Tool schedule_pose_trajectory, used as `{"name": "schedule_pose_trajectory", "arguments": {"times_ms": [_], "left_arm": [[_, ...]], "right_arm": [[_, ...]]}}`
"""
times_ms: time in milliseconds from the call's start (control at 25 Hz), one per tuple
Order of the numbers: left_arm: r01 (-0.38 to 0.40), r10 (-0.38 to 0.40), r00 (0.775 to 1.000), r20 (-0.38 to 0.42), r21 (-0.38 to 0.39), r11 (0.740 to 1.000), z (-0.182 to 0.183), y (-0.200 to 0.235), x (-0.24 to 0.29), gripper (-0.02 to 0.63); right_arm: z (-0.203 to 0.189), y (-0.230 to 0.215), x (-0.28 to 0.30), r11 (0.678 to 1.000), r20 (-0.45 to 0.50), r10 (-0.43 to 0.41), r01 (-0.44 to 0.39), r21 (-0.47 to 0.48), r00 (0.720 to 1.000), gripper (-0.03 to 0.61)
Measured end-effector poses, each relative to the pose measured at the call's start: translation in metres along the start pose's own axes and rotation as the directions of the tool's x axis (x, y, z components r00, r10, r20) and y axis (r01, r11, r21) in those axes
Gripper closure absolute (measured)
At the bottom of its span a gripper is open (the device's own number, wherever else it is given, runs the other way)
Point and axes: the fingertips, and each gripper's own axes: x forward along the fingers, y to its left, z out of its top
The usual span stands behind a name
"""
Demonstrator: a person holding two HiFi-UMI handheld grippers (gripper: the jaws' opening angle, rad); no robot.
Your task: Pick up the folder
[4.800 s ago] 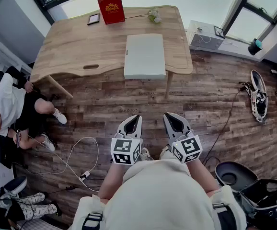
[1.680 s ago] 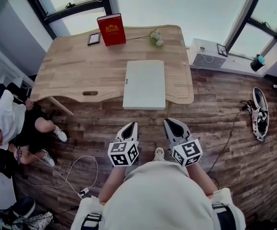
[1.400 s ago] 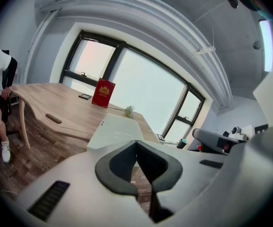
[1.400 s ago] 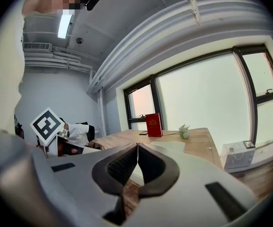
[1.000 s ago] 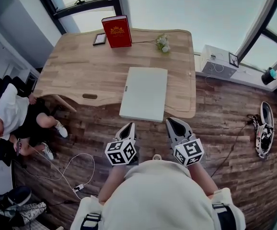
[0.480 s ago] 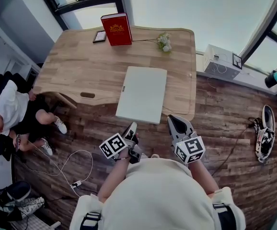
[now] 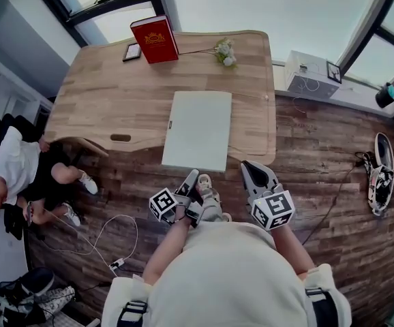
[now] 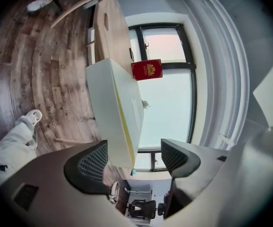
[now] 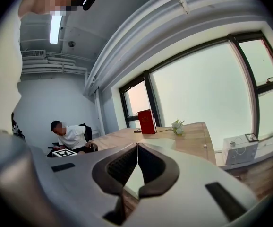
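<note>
- You are on the approach: the folder (image 7: 197, 129) is not yet gripped.
- The folder lies flat on the table (image 7: 101, 87), with its near end hanging out over the table's near edge. That overhang is your way in.
- Your left gripper (image 8: 134, 149) is turned on its side, and its jaws have just been opening and now stand wide apart.
- In the left gripper view the folder's near edge shows in the gap, closer to one pad. Neither pad presses on it. Whether the edge is already between the pads or just ahead of them cannot be told.
- Your right gripper (image 9: 137, 145) has its jaws together with nothing in them. It sits low, just short of the table's near edge and beside the folder's near right corner.
- The next move, as I judge it, is to ease the left gripper forward until one pad is above the overhanging end and the other below it.
- Then close firmly and lift.
- Bite deep enough, since a thin hold on a flat, broad folder could let it droop or slip.
</note>
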Motion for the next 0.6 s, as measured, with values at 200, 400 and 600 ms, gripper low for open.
{"name": "schedule_pose_trajectory", "arguments": {"times_ms": [200,400,600], "left_arm": [[0.014,-0.01,0.999,0.038,-0.119,0.993,0.013,0.026,0.009,0.209],[-0.02,0.026,0.999,0.042,-0.142,0.99,0.02,0.042,0.017,0.179],[-0.031,0.04,0.998,0.051,-0.166,0.986,0.026,0.05,0.025,0.172]], "right_arm": [[-0.003,-0.006,-0.003,0.999,-0.004,-0.033,0.033,0.001,0.999,0.56],[-0.002,-0.011,-0.004,0.998,-0.002,-0.056,0.056,-0.004,0.998,0.56],[-0.004,-0.011,0.0,0.998,-0.009,-0.068,0.068,-0.006,0.998,0.56]]}}
